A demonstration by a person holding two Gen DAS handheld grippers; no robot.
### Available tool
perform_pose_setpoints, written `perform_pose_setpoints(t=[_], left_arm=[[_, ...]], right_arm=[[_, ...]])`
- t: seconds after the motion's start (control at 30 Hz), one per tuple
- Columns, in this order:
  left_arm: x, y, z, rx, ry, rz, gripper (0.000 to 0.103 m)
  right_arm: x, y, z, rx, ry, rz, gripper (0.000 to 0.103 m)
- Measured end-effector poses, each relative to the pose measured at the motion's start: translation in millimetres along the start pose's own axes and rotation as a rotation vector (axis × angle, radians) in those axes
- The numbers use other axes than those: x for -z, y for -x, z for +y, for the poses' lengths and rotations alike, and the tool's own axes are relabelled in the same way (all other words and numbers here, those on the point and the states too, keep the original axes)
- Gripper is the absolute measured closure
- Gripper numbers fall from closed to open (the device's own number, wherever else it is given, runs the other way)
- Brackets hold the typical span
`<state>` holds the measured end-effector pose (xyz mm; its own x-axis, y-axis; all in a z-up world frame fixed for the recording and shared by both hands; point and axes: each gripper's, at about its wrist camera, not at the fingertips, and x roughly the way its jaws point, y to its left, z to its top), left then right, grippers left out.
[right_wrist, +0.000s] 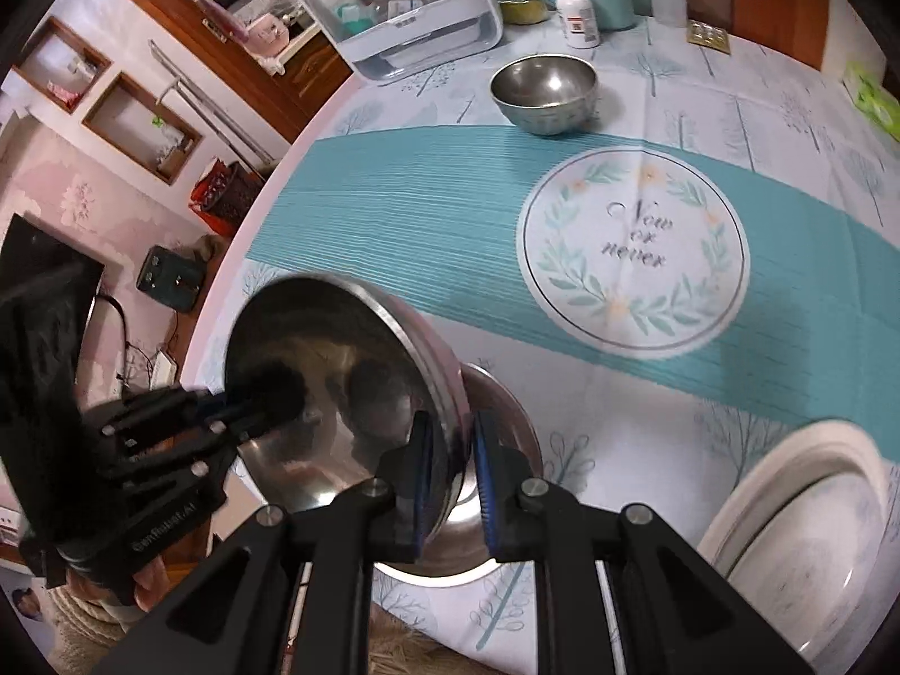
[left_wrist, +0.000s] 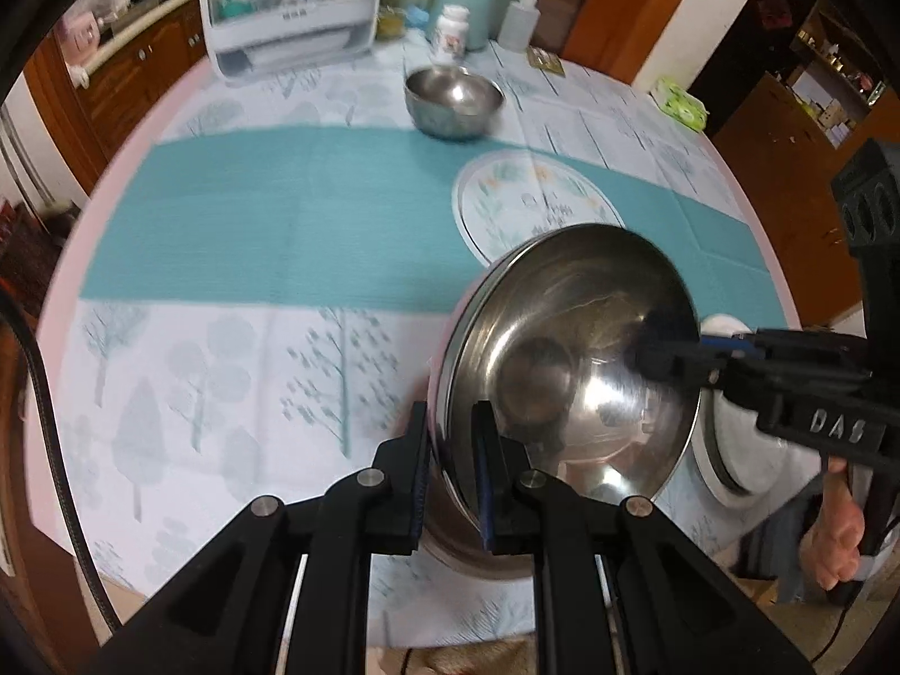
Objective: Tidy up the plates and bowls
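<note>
Both grippers hold one large steel bowl (left_wrist: pixel 574 360) by its rim, tilted on edge above the table's near side. My left gripper (left_wrist: pixel 453 450) is shut on the rim's left side. My right gripper (right_wrist: pixel 453 461) is shut on the opposite side and shows in the left wrist view (left_wrist: pixel 652 360). The same bowl fills the right wrist view (right_wrist: pixel 337 388). Under it lies another steel bowl (right_wrist: pixel 500 427). A small steel bowl (left_wrist: pixel 453 101) stands at the back, also in the right wrist view (right_wrist: pixel 543 91). A white plate (right_wrist: pixel 799 540) sits at the near right.
A round table with a tree-print cloth and teal runner (left_wrist: pixel 270 214). A clear plastic container (left_wrist: pixel 287 5), a teal canister (left_wrist: pixel 464 5), a pill bottle (left_wrist: pixel 450 34) and a squeeze bottle (left_wrist: pixel 520 19) stand at the back. A green packet (left_wrist: pixel 680 101) lies at the right edge.
</note>
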<state>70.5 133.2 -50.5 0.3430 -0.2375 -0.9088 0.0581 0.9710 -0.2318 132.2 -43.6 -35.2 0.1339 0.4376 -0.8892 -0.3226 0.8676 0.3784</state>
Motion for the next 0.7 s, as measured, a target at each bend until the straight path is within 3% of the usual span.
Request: perform_pose_setpoints(t=[0.17,0.5,0.7], left_arm=[[17.9,-13.7,-4.4,0.030,-0.001,0.033,0.092],[28.6,-38.1,4.4,0.007,0.013,0.084,0.092],[27.8,-52.5,2.3,-0.030,-0.004,0.086,0.092]], right_arm=[[13.6,-9.0,-0.1,0.040,0.053,0.037,0.088],[34.8,-46.4,-9.0,0.028,0.062,0.139,0.088],[36.9,-58.1,-10.3,0.060,0.076,0.145,0.088]])
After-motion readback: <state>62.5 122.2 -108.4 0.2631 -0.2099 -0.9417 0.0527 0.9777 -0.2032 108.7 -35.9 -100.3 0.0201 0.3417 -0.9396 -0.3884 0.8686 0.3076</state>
